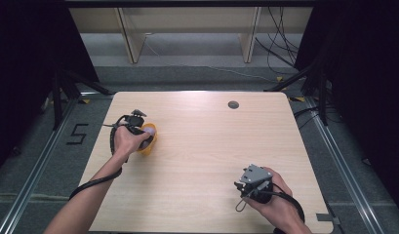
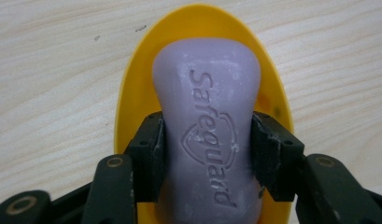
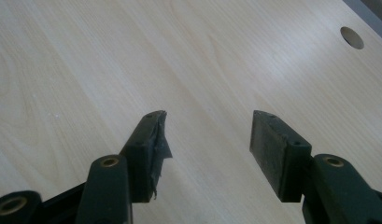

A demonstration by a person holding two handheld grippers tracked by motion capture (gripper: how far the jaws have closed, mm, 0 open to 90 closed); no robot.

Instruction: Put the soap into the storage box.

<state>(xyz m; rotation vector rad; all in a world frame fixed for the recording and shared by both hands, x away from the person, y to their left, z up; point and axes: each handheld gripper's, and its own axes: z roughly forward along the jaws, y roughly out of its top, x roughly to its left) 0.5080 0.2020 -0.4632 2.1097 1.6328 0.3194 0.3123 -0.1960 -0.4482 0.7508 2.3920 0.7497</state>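
Left tongs [image 2: 207,154]: jaws clamped on the narrow waist of the lilac soap bar [image 2: 207,93], pads pressing both flanks. Bar lies lengthwise in the yellow oval soap dish [image 2: 132,88], embossed face up. Can't tell whether its underside touches the dish floor or sits just clear of it.

High view: left tongs [image 1: 144,136] and hand [image 1: 129,140] are over the dish [image 1: 149,147], on the left side of the surface [image 1: 202,146], about halfway up it.

Right tongs [image 3: 207,140]: jaws apart, nothing between them, bare wood ahead. A bit of torn lining hangs off one pad. High view puts the right tongs [image 1: 249,187] at the near right, well away from the dish. Round cable hole [image 1: 233,104] near the far edge.

My read: grip is made and the lift out of the dish comes next. To do it well:
- Grip at the waist is good; the flared ends stop the bar sliding lengthwise.
- Soap is slick, so hold pressure steady. Squeeze harder and it may squirt out or get dented.
- Lift straight up and keep the bar level, no twist. The dish is light and may ride up with it.
- If the dish follows, the free right tongs could pin its rim.
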